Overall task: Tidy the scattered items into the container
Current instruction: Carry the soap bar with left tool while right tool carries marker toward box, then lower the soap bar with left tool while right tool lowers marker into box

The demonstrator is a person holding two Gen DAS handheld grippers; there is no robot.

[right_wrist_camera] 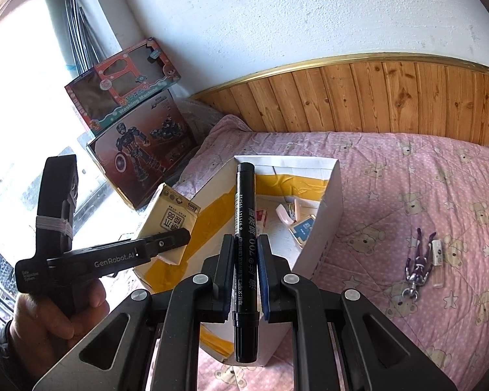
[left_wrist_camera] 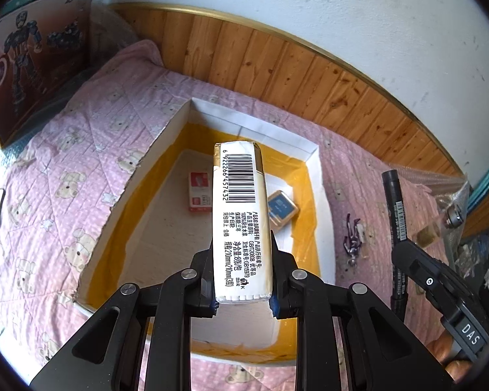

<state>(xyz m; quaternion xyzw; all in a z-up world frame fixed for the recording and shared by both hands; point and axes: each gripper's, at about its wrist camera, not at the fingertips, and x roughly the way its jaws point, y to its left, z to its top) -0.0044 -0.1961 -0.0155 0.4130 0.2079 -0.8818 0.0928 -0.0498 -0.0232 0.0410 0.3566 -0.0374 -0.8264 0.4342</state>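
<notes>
Home bedroom, pink bear-print quilt (right_wrist_camera: 407,202) on bed, wooden headboard (right_wrist_camera: 375,97), stacked toy boxes (right_wrist_camera: 137,120)

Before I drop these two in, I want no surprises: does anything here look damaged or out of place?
The white box is rough: its left wall has a torn, ragged top edge. On the pink quilt to its right, a purple figure keychain and a small clear tube lie outside the box. The tissue pack and black marker look intact.

There are two grippers: the left gripper (left_wrist_camera: 243,280) holds one tissue pack (left_wrist_camera: 239,215), the right gripper (right_wrist_camera: 246,260) one black marker (right_wrist_camera: 244,247). Beyond them, one box (right_wrist_camera: 334,202) contains three small items. Two toy cartons (right_wrist_camera: 140,150) stand far left.
</notes>
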